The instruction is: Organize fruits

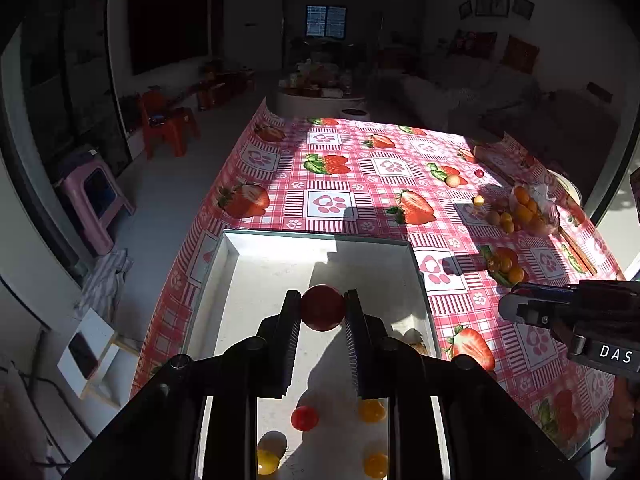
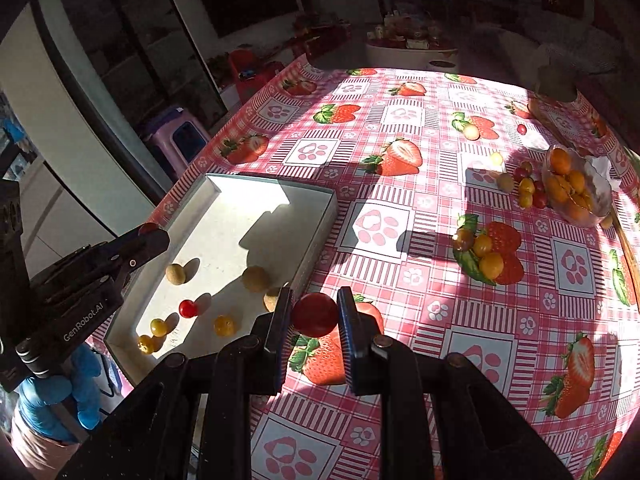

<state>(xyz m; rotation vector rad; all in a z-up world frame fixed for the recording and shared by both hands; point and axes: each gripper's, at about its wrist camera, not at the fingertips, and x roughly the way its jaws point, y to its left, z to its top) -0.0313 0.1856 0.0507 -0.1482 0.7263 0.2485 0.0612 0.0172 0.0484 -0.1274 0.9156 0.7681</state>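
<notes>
Low in the middle of each picture, a small red tomato (image 1: 323, 307) (image 2: 314, 314) is held tight between closed tongs (image 1: 322, 305) (image 2: 313, 312), one over the white tray (image 1: 232, 252), and being round, soft and slippery, each should be pinched gently across its middle.

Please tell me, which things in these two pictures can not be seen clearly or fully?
- Left wrist view: the white tray near end is covered by the left gripper, which holds a red tomato; some fruit there shows only partly.
- Right wrist view: the right gripper and its own red tomato cover part of the tablecloth.
- Both views: the fruits in the clear bag are too small to name.
- The room behind is too dark.
</notes>
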